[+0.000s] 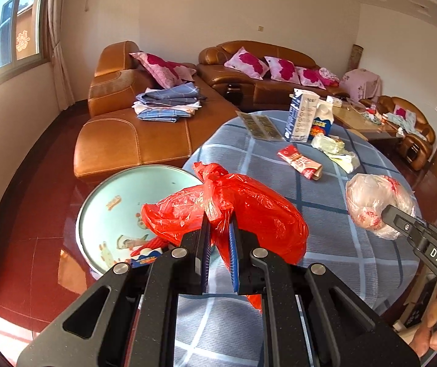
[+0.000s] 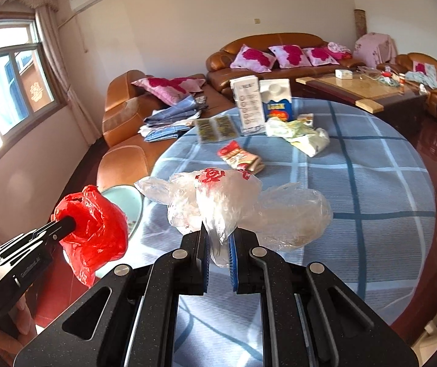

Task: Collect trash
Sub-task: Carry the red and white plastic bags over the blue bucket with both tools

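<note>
I am holding both loads over the near edge of the round desk (image 2: 371, 183) in its blue checked cloth. The left gripper (image 1: 220, 238) is clamping the crumpled red plastic bag (image 1: 249, 211) in narrow jaws; the right gripper (image 2: 220, 241) is pinching the clear plastic bag with red print (image 2: 227, 198) likewise. Thin film could slip free and miss the pale enamel basin (image 1: 120, 195) beside the desk's left edge. Cartons and wrappers are waiting at the far edge, brown leather sofas beyond.
</note>
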A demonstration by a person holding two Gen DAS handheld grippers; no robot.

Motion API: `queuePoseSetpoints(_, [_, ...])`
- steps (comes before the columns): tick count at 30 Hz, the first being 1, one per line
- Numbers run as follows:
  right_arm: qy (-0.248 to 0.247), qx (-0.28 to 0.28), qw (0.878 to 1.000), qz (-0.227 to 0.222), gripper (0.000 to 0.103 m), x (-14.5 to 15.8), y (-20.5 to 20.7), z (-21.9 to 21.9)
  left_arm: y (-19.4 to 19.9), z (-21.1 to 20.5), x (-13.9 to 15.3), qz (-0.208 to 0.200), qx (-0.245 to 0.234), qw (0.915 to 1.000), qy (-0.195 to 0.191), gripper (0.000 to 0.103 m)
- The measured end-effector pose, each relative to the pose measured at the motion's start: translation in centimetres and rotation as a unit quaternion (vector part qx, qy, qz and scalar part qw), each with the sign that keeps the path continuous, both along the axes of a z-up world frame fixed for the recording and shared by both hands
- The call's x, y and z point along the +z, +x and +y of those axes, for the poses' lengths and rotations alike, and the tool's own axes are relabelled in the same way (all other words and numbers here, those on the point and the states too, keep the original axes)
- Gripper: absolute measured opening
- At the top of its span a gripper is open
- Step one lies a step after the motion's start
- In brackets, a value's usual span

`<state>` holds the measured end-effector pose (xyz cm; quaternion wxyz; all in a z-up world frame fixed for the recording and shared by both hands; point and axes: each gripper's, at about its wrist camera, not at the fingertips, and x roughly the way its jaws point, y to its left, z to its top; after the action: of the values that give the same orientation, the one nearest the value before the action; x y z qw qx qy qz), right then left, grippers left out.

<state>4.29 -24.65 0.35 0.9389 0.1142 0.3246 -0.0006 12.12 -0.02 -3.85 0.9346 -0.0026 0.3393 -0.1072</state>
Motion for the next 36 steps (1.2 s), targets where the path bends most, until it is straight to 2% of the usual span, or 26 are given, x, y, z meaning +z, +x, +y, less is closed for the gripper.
queuePoseSetpoints(36, [-0.015, 0.118, 0.993, 0.003, 0.011, 0.2, 4.0, 10.4, 1.1, 7.4, -0.5, 0.000, 0.080, 0.9967, -0.006, 0.010])
